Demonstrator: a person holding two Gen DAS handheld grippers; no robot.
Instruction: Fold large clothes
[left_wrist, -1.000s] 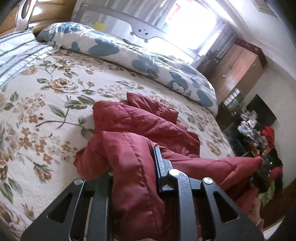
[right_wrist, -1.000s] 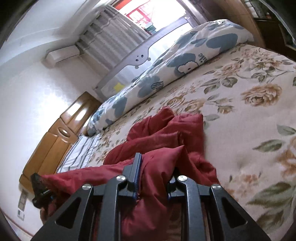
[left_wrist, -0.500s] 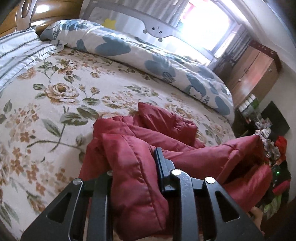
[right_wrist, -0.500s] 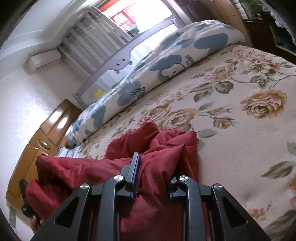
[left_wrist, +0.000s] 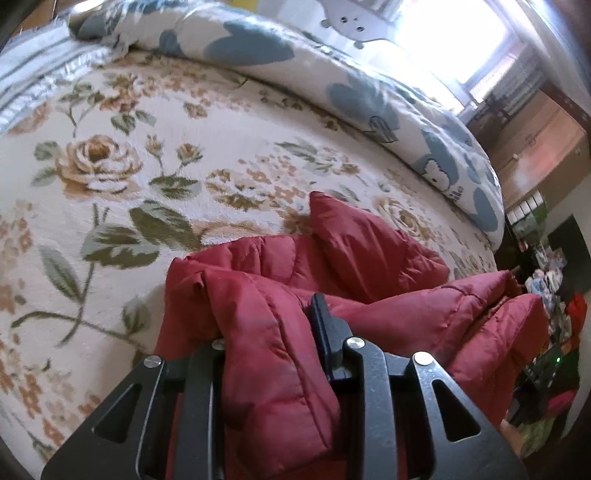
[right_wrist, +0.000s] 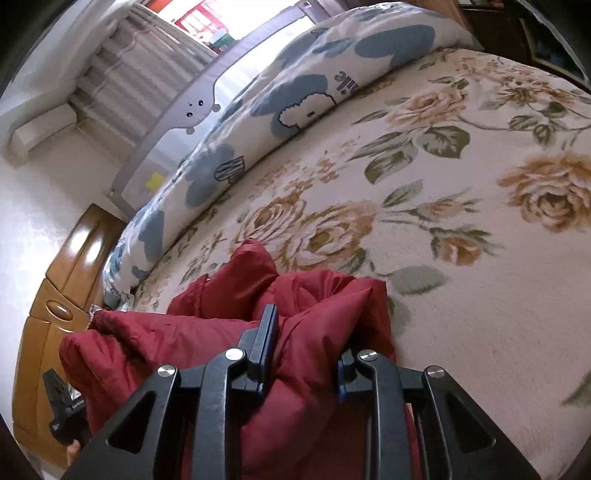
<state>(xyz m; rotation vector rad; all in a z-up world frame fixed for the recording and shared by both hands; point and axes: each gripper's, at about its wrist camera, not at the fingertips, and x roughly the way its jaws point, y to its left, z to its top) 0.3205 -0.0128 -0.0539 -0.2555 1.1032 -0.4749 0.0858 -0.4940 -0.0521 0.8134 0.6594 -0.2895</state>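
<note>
A puffy red jacket (left_wrist: 266, 332) lies in a heap on the near part of a big bed. The bed has a cream blanket (left_wrist: 177, 125) with roses and green leaves on it.

The left gripper (left_wrist: 273, 328) has a thick fold of the jacket squeezed between its two black fingers. Its jaws have just been opening a little, but the red cloth is still pinched between them. The right gripper (right_wrist: 306, 339) is clamped on another fold of the same jacket (right_wrist: 317, 325).

A band of the jacket stretches between the two grippers. In the right wrist view it runs off to the left, and in the left wrist view it runs off to the right. The rest of the jacket sits bunched up on the blanket just past the fingers.

At the far side of the bed lies a long white quilt (right_wrist: 295, 92) with blue shapes. A grey bed rail (right_wrist: 192, 103) stands behind it, in front of a bright window (left_wrist: 454, 33). A brown wooden headboard (right_wrist: 59, 295) shows at the left in the right wrist view.
</note>
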